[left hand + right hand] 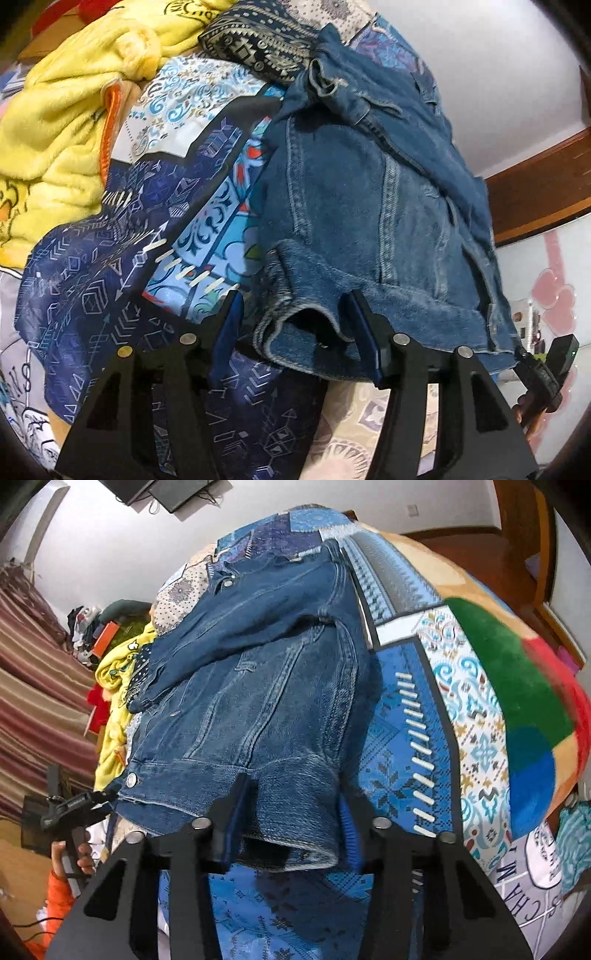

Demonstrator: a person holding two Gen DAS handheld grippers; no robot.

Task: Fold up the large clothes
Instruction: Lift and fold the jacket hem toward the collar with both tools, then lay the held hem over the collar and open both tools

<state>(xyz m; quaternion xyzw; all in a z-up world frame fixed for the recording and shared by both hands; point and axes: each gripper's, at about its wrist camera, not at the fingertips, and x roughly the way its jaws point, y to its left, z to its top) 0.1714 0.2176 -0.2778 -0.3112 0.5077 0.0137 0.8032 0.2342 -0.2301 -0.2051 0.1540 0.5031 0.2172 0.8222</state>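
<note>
A blue denim jacket (369, 192) lies on the patterned bedspread, sleeves folded over its body. My left gripper (291, 325) stands open around the jacket's near hem corner, one finger on each side of the bunched fold. In the right wrist view the same jacket (258, 686) fills the middle, and my right gripper (291, 823) stands open around the other hem corner, the waistband between its fingers. The right gripper also shows at the far right of the left wrist view (543, 373); the left one shows at the left edge of the right wrist view (70, 808).
A yellow fleece garment (62, 125) and a dark patterned cloth (255, 40) lie beyond the jacket. A striped multicolour blanket (524, 709) lies to the right on the blue patchwork bedspread (399, 738). Striped curtains (33, 686) hang at left.
</note>
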